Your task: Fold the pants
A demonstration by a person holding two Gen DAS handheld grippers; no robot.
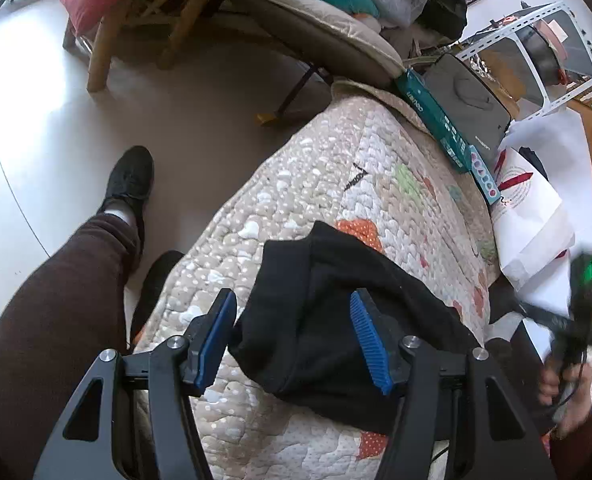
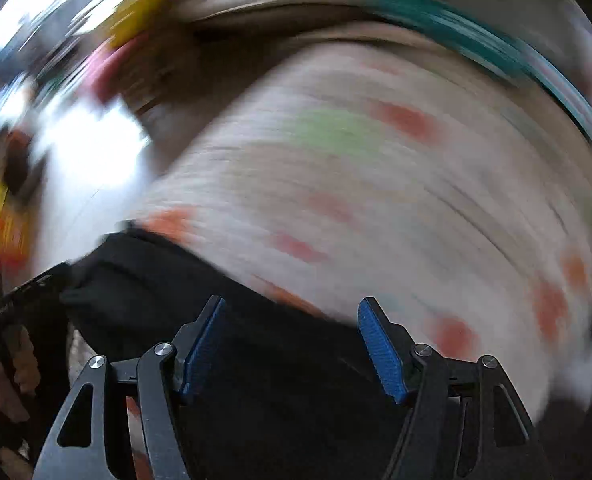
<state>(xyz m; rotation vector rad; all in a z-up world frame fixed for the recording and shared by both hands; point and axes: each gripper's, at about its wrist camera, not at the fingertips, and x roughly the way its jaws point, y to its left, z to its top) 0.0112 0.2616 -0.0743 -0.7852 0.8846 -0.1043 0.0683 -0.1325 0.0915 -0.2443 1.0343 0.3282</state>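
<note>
While black pants (image 1: 335,320) lie bunched on quilt (image 1: 315,184), long axis unclear, left gripper (image 1: 292,340) and right gripper (image 2: 292,344) are held released above; boxes (image 1: 439,120) sit beyond.

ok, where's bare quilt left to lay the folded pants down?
Free: the quilt beyond the black pants, out to its rounded far end, and the strip along the floor-side edge by the person's leg. Crowded: the wall side, lined with the teal box, black case and white papers.
</note>
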